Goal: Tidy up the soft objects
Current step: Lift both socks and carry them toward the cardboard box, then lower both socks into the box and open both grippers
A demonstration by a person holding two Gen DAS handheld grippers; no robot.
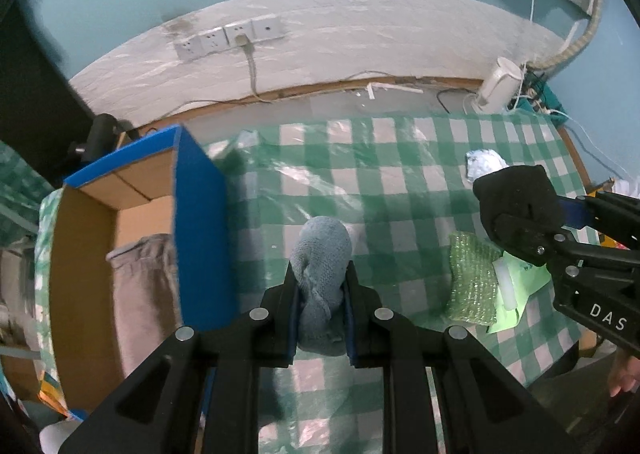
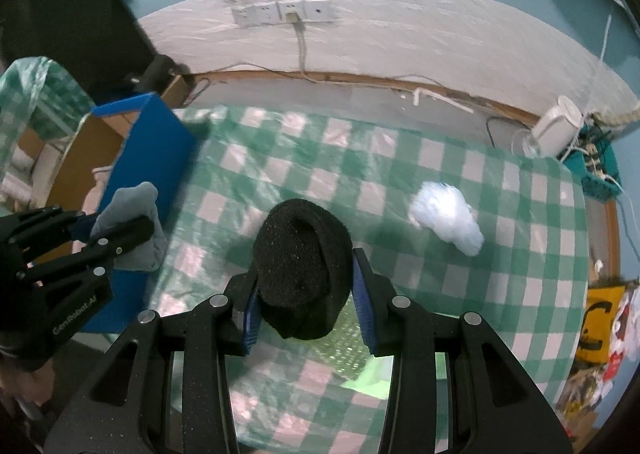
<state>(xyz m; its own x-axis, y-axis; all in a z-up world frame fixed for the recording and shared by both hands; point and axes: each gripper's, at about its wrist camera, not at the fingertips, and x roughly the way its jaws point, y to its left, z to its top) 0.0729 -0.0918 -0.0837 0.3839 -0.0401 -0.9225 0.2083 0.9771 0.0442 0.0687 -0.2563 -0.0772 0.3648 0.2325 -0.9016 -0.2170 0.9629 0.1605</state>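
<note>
Left wrist view shows the left gripper (image 1: 320, 286) clenched on a rolled grey-blue knitted sock (image 1: 321, 274), a soft bundle with a rounded top that bulges out past the fingertips and a twisted fold down its middle. It is held above the green-and-white checked plastic tablecloth (image 1: 400, 182), just beside the blue outer wall of the open blue-and-brown cardboard box (image 1: 200, 230). Inside that box lies a folded beige-grey cloth (image 1: 140, 294).

Right of the box, farther across the tablecloth, the right gripper (image 2: 306, 286) grasps a rolled black knitted sock (image 2: 302, 266), a thick dark bundle with a curled opening facing the camera; its blue-padded fingers (image 2: 364, 294) press on either side of it. In the left wrist view, a sparkly green scouring pad (image 1: 474, 282) on a light green card (image 1: 524, 294) lies on the tablecloth below the black sock. A crumpled white-and-blue wad (image 2: 448, 218), soft-looking and blurred, lies on the tablecloth well apart from the box, beyond the right gripper.

Behind the box and tablecloth, a row of white wall sockets (image 1: 232, 36) sits on the pale wall, with a grey cable (image 1: 253, 70) hanging from one. A white cylindrical device (image 1: 498, 84) stands at the far right corner, among tangled wires.
</note>
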